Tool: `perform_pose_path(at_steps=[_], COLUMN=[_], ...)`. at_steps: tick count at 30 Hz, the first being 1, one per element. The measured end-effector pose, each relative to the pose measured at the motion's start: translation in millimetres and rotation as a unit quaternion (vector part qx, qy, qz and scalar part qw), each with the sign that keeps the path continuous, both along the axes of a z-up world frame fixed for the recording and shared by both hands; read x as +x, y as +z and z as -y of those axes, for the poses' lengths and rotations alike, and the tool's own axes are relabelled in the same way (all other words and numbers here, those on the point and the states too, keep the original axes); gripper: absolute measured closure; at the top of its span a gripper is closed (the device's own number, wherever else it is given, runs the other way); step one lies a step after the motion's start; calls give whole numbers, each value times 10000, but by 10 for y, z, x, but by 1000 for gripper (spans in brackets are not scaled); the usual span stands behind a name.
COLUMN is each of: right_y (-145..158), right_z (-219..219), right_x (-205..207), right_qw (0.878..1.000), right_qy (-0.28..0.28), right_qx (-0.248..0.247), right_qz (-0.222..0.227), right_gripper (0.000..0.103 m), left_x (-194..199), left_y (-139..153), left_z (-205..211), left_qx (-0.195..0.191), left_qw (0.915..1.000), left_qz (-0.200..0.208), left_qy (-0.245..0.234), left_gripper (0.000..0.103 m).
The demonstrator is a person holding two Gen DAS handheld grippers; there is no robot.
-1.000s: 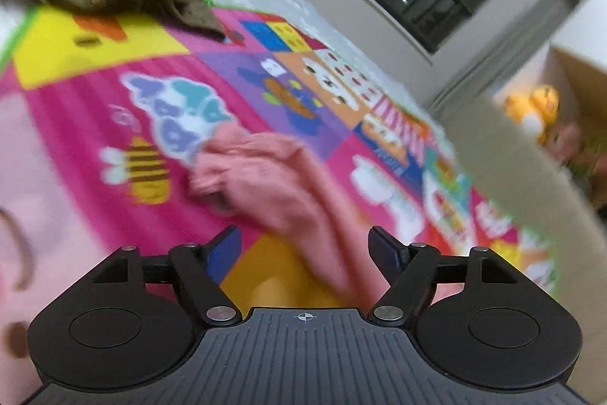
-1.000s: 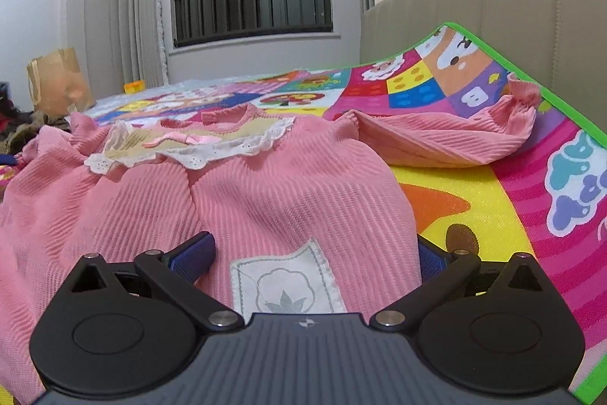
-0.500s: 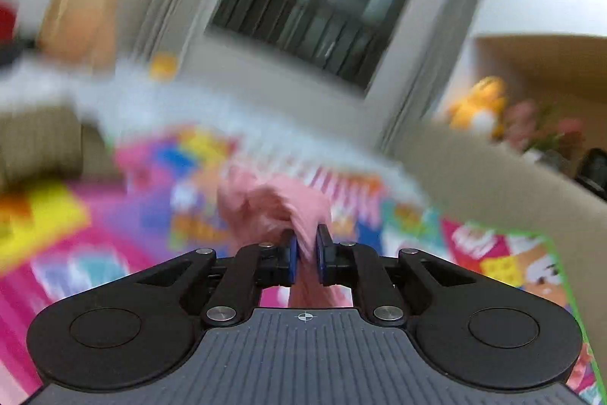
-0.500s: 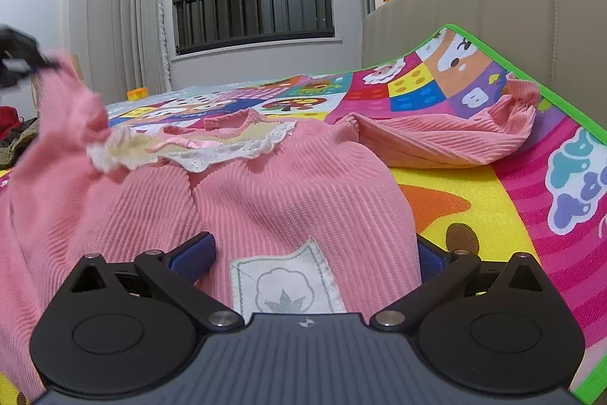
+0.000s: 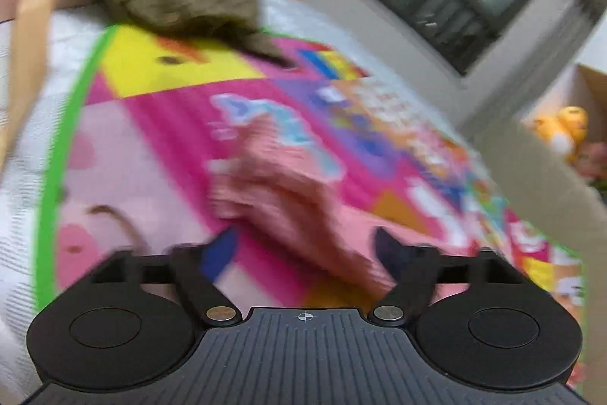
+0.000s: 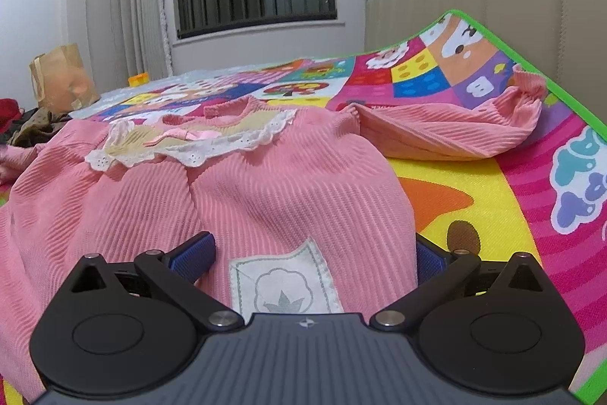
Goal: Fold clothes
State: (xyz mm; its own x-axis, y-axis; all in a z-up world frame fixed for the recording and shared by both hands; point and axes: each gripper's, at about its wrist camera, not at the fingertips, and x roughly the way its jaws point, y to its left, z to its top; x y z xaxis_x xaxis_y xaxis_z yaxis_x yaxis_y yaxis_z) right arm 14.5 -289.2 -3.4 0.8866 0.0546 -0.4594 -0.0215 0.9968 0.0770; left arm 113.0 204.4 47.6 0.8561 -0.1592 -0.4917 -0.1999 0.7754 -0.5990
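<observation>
Pink top spread on play mat, sleeves not yet folded.

Left gripper [image 5: 305, 249] jaws opening, pink sleeve [image 5: 288, 200] lying loose between them, unpinched. Right gripper [image 6: 313, 259] spread wide astride the pink top [image 6: 265, 192] hem, pads clear of it, probably placed to steady the hem. Play mat [image 6: 474, 200] beneath.

Motion-blurred pink sleeve [image 5: 280, 200] and play mat [image 5: 159, 124]; dress hem [image 6: 114, 215] cut off below.
</observation>
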Motion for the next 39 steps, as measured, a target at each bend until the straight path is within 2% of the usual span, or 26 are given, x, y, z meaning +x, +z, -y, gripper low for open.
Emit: perform_pose_path(at_steps=[2, 5, 8, 10, 12, 14, 16, 19, 21, 22, 23, 24, 27, 28, 29, 32, 34, 35, 37, 39], right_y=[6, 65, 215, 384, 538, 634, 651, 600, 549, 518, 479, 440, 340, 365, 433, 802, 1055, 1119, 1115, 937], right_z=[14, 66, 213, 425, 677, 974, 1235, 1484, 1548, 1567, 1580, 1594, 1626, 1613, 1598, 1530, 1526, 1540, 1575, 1609], right_x=[-11, -9, -7, -27, -23, 84, 258, 578, 774, 867, 949, 1030, 1263, 1301, 1315, 1253, 1163, 1148, 1186, 1259], right_qw=[10000, 9998, 9975, 9950, 9928, 9886, 9833, 9786, 9772, 9766, 9765, 9763, 9758, 9785, 9817, 9886, 9887, 9886, 9887, 9868], right_qy=[47, 131, 348, 342, 45, -449, -898, -1382, -1697, -1823, -1875, -1926, -2032, -1912, -1764, -1443, -1349, -1334, -1396, -1545], right_qx=[13, 160, 574, 937, 1198, 1435, 1584, 1519, 1269, 1133, 1039, 944, 664, 601, 567, 397, 273, 202, -109, -478], right_qz=[-3, -71, -207, -107, 56, 49, -23, -143, -136, -153, -218, -282, -464, -490, -439, 171, 594, 668, 536, 125], right_gripper=[0, 0, 0, 0, 0, 0, 0, 0, 0, 4, 13, 18, 49, 74, 93, 94, 94, 94, 92, 86], left_x=[53, 148, 251, 252, 207, 64, 40, 66, 58, 50, 38, 26, 22, 22, 22, 22, 19, 17, 13, 10], left_y=[114, 210, 33, -183, -375, -414, -410, -404, -413, -418, -420, -422, -428, -430, -432, -433, -434, -436, -439, -442], left_z=[207, 527, 769, 816, 823, 849, 875, 898, 885, 875, 865, 854, 862, 866, 871, 878, 880, 880, 876, 873], left_qx=[-148, -78, 71, 223, 295, 464, 559, 642, 612, 595, 583, 571, 609, 626, 643, 659, 661, 659, 648, 638], left_qw=[9984, 9940, 9919, 9932, 9928, 9900, 9892, 9889, 9887, 9887, 9885, 9884, 9880, 9879, 9877, 9876, 9875, 9875, 9874, 9874], left_qz=[310, 569, 478, 264, 378, 717, 774, 754, 802, 831, 864, 898, 929, 935, 941, 948, 961, 968, 978, 989], left_qy=[-455, -928, -1179, -1113, -1099, -1127, -1114, -1110, -1105, -1100, -1093, -1086, -1074, -1071, -1068, -1065, -1060, -1059, -1057, -1055], left_gripper=[5, 1, 0, 0, 0, 0, 0, 0, 0, 0, 0, 0, 0, 0, 0, 0, 0, 0, 0, 0])
